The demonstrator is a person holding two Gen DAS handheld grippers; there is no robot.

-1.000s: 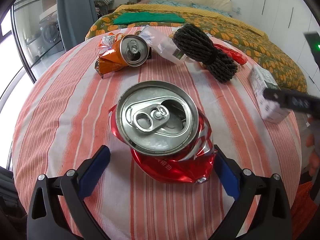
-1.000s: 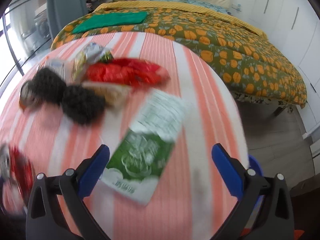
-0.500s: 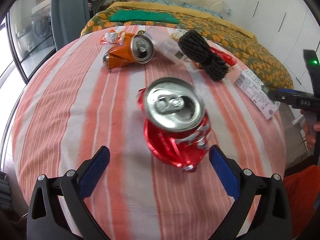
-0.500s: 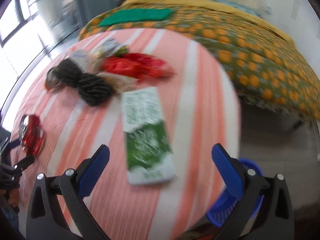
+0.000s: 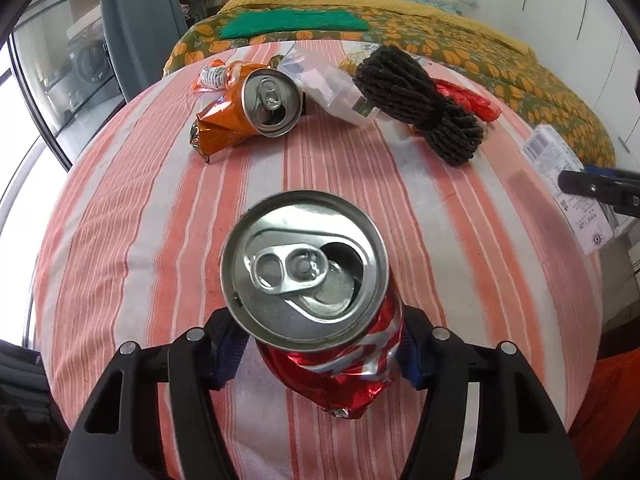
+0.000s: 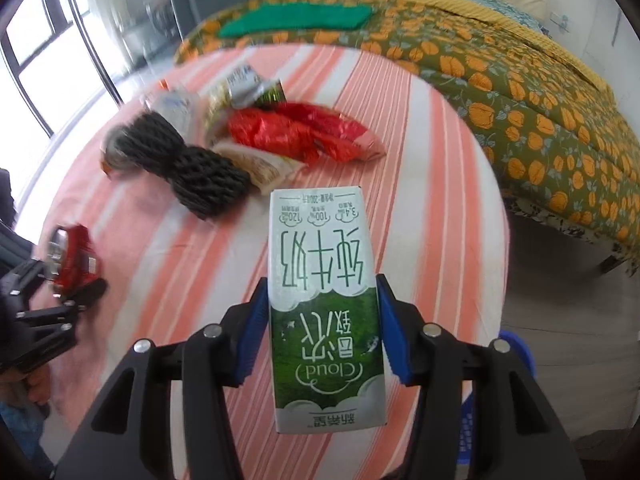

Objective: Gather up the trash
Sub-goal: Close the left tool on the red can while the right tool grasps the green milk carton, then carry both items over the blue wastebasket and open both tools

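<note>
Left hand-held gripper [image 5: 316, 354]: jaws have just been closing, blue pads now pressed against both sides of the crushed red can [image 5: 320, 316]. Can sits upright between them, silver top with open tab facing the camera, over the striped bench [image 5: 120, 216]

Right hand-held gripper [image 6: 318, 322]: jaws have just been closing as well, pads now clamped on the two long edges of the green-and-white milk carton [image 6: 324, 300]. Carton lies flat-face up, printing upside down in the right wrist view, its far end pointing across the bench toward the bed [image 6: 520, 80]

Further back on the bench: a crushed orange can [image 5: 252, 110] on its side, a clear plastic wrapper [image 5: 332, 88] just beside it, a black foam net sleeve [image 5: 420, 104], and a red foil wrapper [image 6: 300, 132] behind the sleeve. A blue basket [image 6: 516, 352] shows partly below the bench edge, right of the carton
</note>
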